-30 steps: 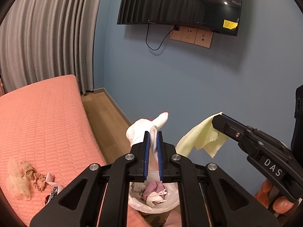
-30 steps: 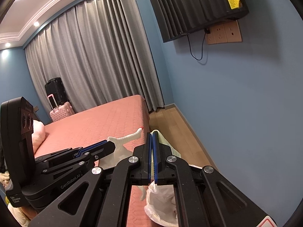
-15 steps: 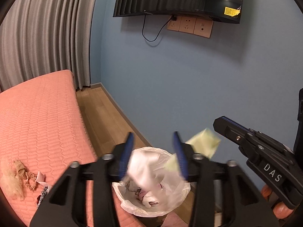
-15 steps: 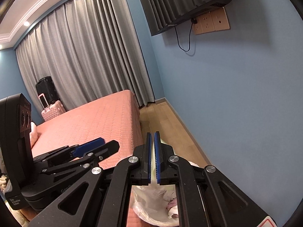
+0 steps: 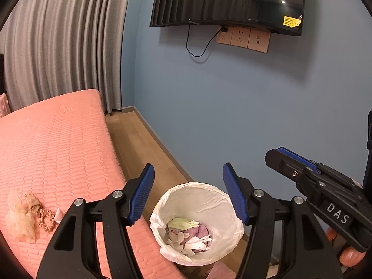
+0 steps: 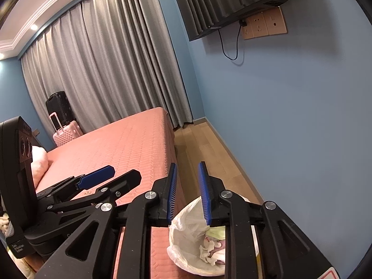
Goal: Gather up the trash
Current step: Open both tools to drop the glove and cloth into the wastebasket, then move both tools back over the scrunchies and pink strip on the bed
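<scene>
Both grippers hung over the bin at the foot corner of the bed. Left gripper: jaws had just been opening and stood well apart, nothing between them. Right gripper: jaws had just been opening too, a narrower gap, also bare.

Trash in the bin: a pale yellow cloth on top, white glove and pinkish scraps under it, all inside the white liner. Drop step looked done.

Left to collect: a beige clump of netting and a scrunchie near the bed's near left edge, well apart from the bin.

Risks as judged from here:
- Liner rim sat loose and crumpled. A finger dipping low on the way out could snag it and tip the bin or pull the liner off.
- The beige clump was several soft pieces. One pinch might take only part and leave strands on the bedspread.
- Netting was thin and flat to the quilt, so closing jaws might catch the bedspread with it.
- Both grippers were close together, so turning toward the bed at once could knock them.
</scene>
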A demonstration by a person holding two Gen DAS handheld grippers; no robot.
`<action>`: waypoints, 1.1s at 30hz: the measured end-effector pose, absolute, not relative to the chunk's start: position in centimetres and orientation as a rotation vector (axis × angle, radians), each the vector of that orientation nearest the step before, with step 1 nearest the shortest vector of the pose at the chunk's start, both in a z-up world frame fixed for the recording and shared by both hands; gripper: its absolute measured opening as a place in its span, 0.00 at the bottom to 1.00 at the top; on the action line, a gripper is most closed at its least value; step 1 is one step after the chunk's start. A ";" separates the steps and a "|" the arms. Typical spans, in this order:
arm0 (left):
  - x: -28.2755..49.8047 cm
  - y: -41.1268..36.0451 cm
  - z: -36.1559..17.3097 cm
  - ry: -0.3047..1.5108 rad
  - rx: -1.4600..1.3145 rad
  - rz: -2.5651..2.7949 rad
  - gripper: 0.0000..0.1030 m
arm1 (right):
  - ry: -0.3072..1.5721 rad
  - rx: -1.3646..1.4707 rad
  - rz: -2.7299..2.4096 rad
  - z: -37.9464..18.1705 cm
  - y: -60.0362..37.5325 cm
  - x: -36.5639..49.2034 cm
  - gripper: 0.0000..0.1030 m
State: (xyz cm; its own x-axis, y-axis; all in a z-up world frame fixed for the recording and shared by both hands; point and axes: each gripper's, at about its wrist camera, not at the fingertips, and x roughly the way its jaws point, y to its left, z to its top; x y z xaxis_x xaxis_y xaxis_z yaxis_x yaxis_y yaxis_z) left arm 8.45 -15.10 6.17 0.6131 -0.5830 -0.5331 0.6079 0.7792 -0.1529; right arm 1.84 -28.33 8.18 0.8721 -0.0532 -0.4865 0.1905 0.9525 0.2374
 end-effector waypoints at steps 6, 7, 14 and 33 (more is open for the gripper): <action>8.7 -12.9 6.1 0.601 0.021 -0.654 0.57 | 0.507 0.275 -0.101 7.9 -26.4 2.0 0.23; 8.7 -12.5 6.1 0.602 0.018 -0.644 0.57 | 0.511 0.274 -0.094 7.8 -26.0 2.0 0.23; 9.1 -9.0 5.3 0.620 -0.016 -0.573 0.62 | 0.544 0.266 -0.052 6.6 -22.8 2.8 0.28; 10.0 3.2 -0.1 0.712 -0.121 -0.335 0.66 | 0.694 0.224 0.127 1.8 -11.5 6.4 0.28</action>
State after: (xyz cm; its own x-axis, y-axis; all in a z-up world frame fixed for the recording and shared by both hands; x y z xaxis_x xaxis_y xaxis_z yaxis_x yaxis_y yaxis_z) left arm 9.99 3.16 -0.07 0.7068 -0.3415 -0.6196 0.2597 0.9399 -0.2219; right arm 6.44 -11.55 1.83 0.7621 0.1899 -0.6189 -0.0411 0.9683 0.2464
